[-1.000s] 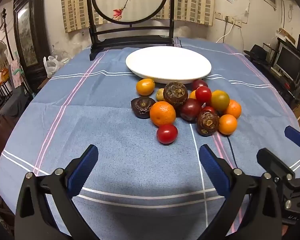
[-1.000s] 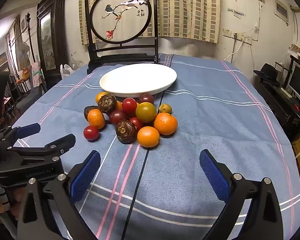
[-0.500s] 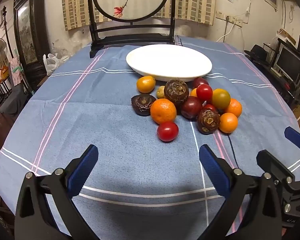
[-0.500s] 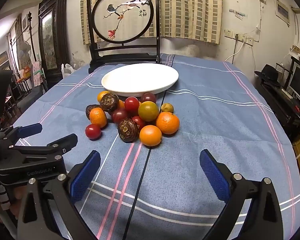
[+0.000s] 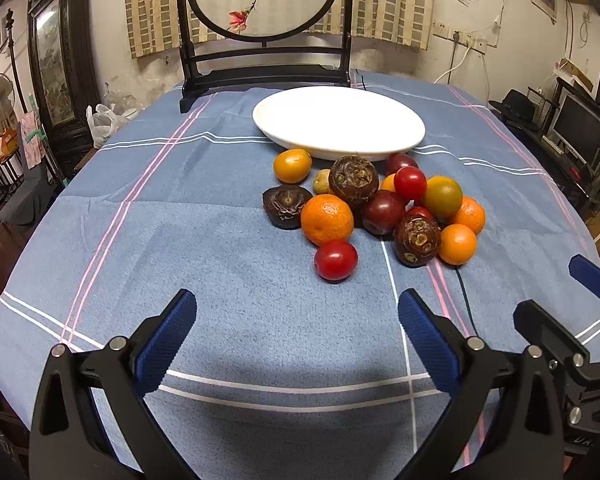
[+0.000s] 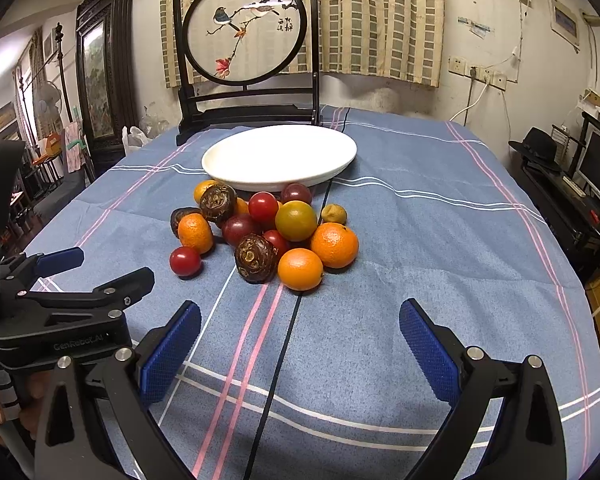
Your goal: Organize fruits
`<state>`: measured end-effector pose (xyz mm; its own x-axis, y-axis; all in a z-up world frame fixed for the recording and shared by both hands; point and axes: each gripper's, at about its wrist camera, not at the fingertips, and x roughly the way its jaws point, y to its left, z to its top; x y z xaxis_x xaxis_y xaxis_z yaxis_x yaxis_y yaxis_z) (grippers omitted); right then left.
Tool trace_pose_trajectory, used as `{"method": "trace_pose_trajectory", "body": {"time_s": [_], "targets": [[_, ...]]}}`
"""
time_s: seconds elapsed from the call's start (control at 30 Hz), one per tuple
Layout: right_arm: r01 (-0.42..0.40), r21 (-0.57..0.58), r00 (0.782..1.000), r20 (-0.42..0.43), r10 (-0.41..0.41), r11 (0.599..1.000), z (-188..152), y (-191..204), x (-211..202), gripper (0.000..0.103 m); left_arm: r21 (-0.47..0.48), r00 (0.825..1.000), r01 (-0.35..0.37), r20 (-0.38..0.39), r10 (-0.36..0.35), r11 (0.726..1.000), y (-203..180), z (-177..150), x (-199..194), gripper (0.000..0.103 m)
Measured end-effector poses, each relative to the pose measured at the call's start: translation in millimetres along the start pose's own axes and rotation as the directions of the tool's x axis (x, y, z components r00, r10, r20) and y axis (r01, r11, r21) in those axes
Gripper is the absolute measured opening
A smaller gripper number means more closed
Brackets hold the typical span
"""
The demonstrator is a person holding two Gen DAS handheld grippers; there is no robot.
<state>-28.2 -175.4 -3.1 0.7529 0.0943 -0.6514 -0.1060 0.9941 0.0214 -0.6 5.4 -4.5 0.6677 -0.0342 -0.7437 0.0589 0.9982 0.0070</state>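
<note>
Holding my left tool (image 5: 296, 320) and right tool (image 6: 300, 328) released, both above counter (image 6: 420, 248), fruits (image 6: 268, 228) piled touching plate (image 6: 280, 156).

A bird-painted round screen (image 6: 247, 36) stands behind the blue tablecloth (image 6: 420, 240).

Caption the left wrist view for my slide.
Open left tongs face heaped fruit before an empty white plate.

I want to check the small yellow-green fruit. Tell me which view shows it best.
The right wrist view: the small yellow-green fruit sits exposed at the pile's right edge. In the left wrist view it is half hidden behind other fruit.
</note>
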Motion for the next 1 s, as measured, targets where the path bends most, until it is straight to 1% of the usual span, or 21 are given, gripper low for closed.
{"method": "trace_pose_trajectory", "body": {"time_s": [1.0], "targets": [[-0.001,-0.002,1.000,-0.002,0.001,1.000,-0.3,0.6,1.3,0.100,-0.003,1.000,-0.001,-0.005,0.001,1.000,2.0,-0.1,-0.4,0.099]]}}
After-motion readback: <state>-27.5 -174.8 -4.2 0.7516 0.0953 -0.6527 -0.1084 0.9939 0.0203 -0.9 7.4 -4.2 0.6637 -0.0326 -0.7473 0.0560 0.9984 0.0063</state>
